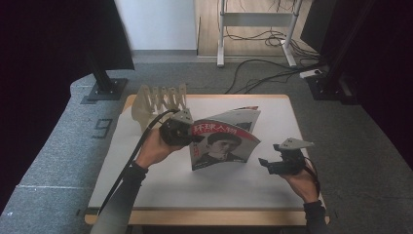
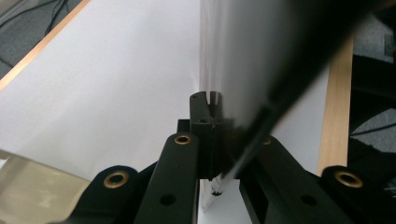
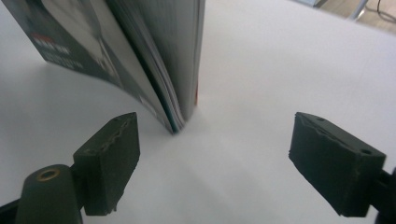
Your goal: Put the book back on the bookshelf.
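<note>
The left gripper (image 1: pixel 195 138) is pressed together on the spine edge of a magazine (image 1: pixel 221 141), and in the left gripper view the jaws are seen closed on the thin bundle of pages (image 2: pixel 219 70), with no gap between them. By this grip the magazine is held upright on its lower edge, near the middle of the table (image 1: pixel 160 195), on the white sheet (image 1: pixel 195 187) that covers the table. The cover is turned toward the person and is bent a little outward.

The right gripper (image 1: pixel 263 163) is held low, just beside the free edge of the magazine but apart from it. Its jaws are spread wide. In the right gripper view the lower corner of the magazine (image 3: pixel 180 93) is seen between the two pads (image 3: pixel 112 158), farther ahead, and the pages are fanned a little open there. Nothing is pinched by this gripper.

Behind the left hand (image 1: pixel 156 151), at the far left part of the table, a wooden rack (image 1: pixel 158 100) with upright slots is standing.

The step in hand is judged to be the carrying of the standing magazine, with the second gripper brought in for support. For the next move, the right gripper should probably be advanced until the free edge lies between its pads, then closed on cover and pages together, so that the loose pages are not left to hang. After that the magazine can be lifted by both grippers and guided toward a slot of the rack, if this is the aim.
</note>
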